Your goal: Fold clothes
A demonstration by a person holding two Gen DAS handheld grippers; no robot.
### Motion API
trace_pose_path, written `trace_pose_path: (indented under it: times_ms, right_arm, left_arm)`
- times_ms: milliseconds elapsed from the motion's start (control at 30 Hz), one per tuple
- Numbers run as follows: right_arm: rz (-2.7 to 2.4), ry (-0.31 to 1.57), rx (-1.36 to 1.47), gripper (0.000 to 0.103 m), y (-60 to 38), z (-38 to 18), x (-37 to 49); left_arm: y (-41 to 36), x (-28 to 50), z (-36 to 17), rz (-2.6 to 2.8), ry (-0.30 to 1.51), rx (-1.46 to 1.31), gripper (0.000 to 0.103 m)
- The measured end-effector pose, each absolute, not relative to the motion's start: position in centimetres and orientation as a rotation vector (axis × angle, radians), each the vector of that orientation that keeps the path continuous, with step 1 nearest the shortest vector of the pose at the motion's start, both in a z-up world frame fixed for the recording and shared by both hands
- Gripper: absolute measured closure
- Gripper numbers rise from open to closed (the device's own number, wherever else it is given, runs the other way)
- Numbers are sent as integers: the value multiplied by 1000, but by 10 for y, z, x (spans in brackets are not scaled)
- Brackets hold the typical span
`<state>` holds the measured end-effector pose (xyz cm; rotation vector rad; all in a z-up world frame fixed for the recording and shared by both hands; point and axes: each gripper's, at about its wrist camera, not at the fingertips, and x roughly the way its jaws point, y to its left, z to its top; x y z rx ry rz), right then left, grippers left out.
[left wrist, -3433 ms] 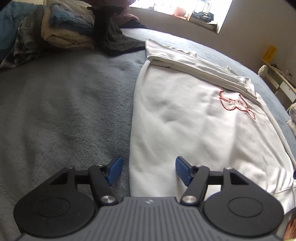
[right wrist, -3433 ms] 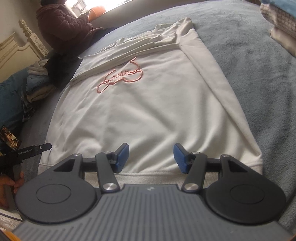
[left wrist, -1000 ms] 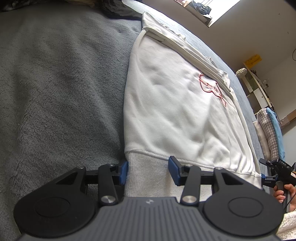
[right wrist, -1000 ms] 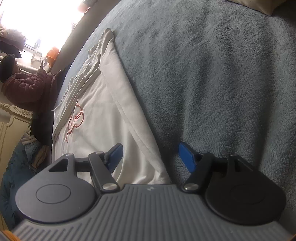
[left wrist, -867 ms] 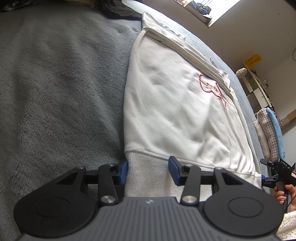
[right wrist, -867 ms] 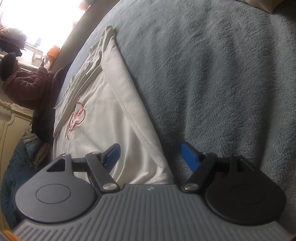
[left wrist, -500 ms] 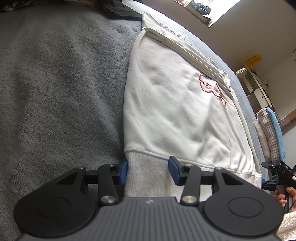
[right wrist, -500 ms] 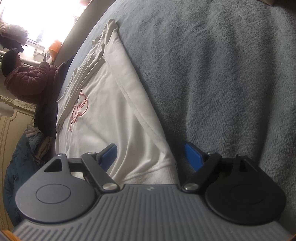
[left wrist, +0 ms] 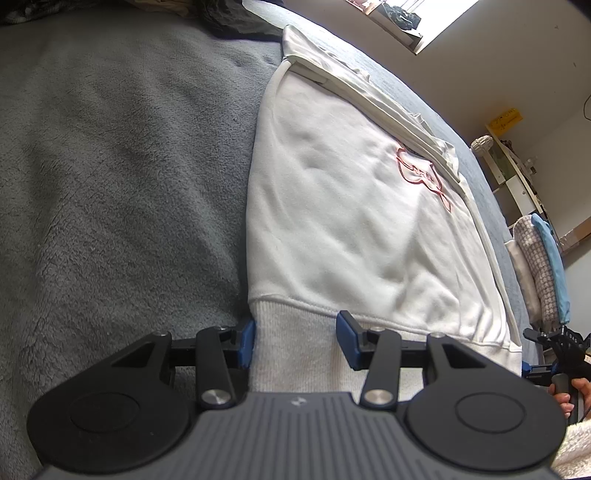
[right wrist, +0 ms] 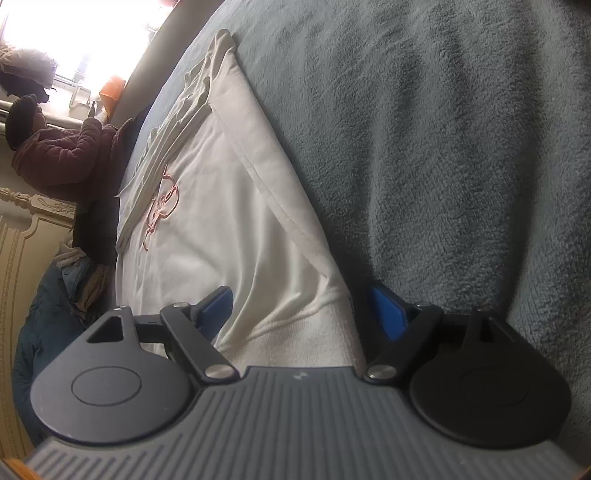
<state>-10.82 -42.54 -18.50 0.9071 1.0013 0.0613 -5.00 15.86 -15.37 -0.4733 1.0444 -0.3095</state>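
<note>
A white sweatshirt (left wrist: 351, 229) with a red outline print lies flat on a grey fleece blanket (left wrist: 110, 166), sleeves folded across its far end. My left gripper (left wrist: 294, 341) is open, its blue pads on either side of the ribbed hem's left corner (left wrist: 291, 332). In the right wrist view the same sweatshirt (right wrist: 229, 229) runs away from me. My right gripper (right wrist: 303, 308) is open around the hem's right corner (right wrist: 314, 332). The right gripper also shows at the left wrist view's right edge (left wrist: 546, 354), held by a hand.
A pile of clothes (left wrist: 229, 18) lies at the blanket's far end. A person in a dark red jacket (right wrist: 62, 155) sits near the window. Folded checked and blue fabrics (left wrist: 543, 266) stack at the right, beside a shelf unit (left wrist: 517, 177). A cream headboard (right wrist: 22, 258) stands at the left.
Both grippers came down from above the sweatshirt to its hem corners. In the last second the right gripper slid forward so the hem corner lies between its pads; the left stayed still.
</note>
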Motion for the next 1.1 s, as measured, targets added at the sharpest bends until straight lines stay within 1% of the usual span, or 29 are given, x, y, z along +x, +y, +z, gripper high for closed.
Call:
trace_pose_path:
  times_ms: [500,833,1000,1100]
  right_arm:
    - [91,1017,962,20,-428,-190,-117]
    - [115,1031,972,20,-428,-189,-119]
    - [126,1037,974,22,-430,-188,-121]
    - [127,1040,979,27,-431,-189,-122]
  left_arm:
    - [160,-50,-153,-321,1053,-463,56]
    - [158,-51,-151,-372,1079,-467,60]
    - [159,-57,-155,-385,1073,-492,63]
    - [160,-56,-156,-385,1074,-504,65]
